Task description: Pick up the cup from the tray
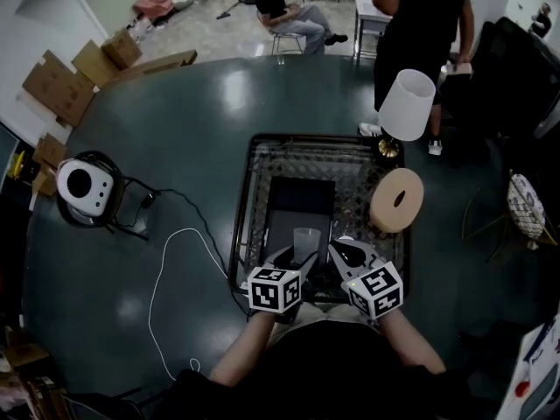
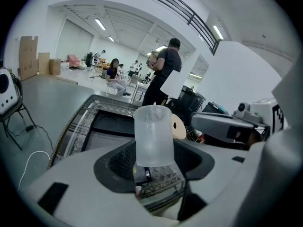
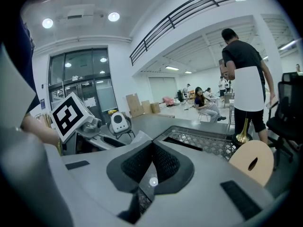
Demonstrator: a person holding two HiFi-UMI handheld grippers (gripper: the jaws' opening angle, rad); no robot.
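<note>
A frosted, translucent plastic cup [image 1: 306, 240] stands upright between the jaws of my left gripper [image 1: 300, 255], over the near part of the ornate metal tray [image 1: 262, 160]. In the left gripper view the cup [image 2: 152, 135] fills the gap of the left gripper [image 2: 154, 161], with the dark pads against its lower sides. Its base appears slightly above the tray's lattice [image 2: 163, 176]. My right gripper [image 1: 343, 250] sits just right of the cup, not touching it. In its own view the right gripper [image 3: 151, 148] has its pads meeting at the tips with nothing between them.
A round wooden disc with a hole [image 1: 396, 199] leans at the tray's right edge. A brass lamp with a white shade [image 1: 406, 105] stands behind it. A white device on a stand [image 1: 82, 186] and a white cable [image 1: 171, 269] lie left. People [image 1: 424, 24] are beyond the table.
</note>
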